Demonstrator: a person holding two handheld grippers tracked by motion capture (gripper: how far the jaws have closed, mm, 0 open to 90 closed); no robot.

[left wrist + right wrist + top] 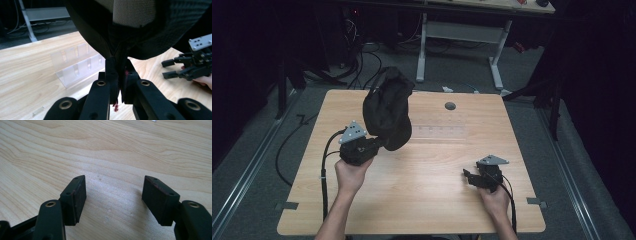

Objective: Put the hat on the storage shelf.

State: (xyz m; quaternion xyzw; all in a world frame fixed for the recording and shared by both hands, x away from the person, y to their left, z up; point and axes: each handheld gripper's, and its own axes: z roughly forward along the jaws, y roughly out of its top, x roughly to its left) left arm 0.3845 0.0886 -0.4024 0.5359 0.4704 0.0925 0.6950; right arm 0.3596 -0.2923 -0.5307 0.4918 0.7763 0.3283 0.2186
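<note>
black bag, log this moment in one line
left gripper: shut on black bag, lifted off table | right gripper: open, empty, low over table | clear rack: on table

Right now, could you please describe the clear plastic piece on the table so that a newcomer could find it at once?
Start at the wooden table and look toward its far half, just right of the black fabric bag held up by the left hand-held gripper. There lies a clear plastic rack, long and low, with a row of slots. Being see-through, it almost melts into the wood, unlike the dark bag and hand-held grippers.
</note>
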